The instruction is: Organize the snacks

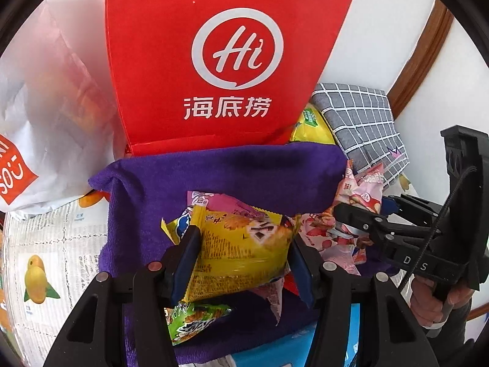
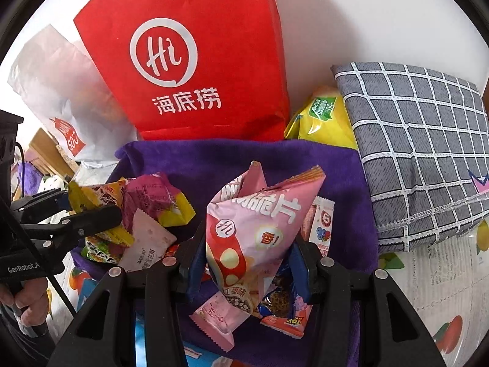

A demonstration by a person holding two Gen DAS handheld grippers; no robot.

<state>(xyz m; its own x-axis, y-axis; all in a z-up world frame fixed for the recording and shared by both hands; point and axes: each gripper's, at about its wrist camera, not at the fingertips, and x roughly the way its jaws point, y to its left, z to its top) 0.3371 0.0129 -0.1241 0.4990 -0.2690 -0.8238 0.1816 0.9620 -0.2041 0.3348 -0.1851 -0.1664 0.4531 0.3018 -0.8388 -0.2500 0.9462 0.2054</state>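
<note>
My left gripper (image 1: 241,253) is shut on a yellow snack packet (image 1: 241,250) and holds it above a purple cloth (image 1: 232,168) strewn with several snacks. My right gripper (image 2: 247,260) is shut on a pink crisps packet (image 2: 259,229) over the same cloth (image 2: 214,159). The right gripper also shows in the left wrist view (image 1: 360,226), at the right, with pink packets (image 1: 363,189) beside it. The left gripper shows in the right wrist view (image 2: 91,211), at the left, with the yellow packet (image 2: 79,198). A green packet (image 1: 195,321) lies under the left gripper.
A red paper bag (image 1: 226,61) with a white "Hi" logo stands behind the cloth. A white plastic bag (image 1: 39,122) is to its left. A grey checked pillow (image 2: 421,153) and a yellow packet (image 2: 324,119) lie to the right. The tablecloth (image 1: 45,260) has a fruit print.
</note>
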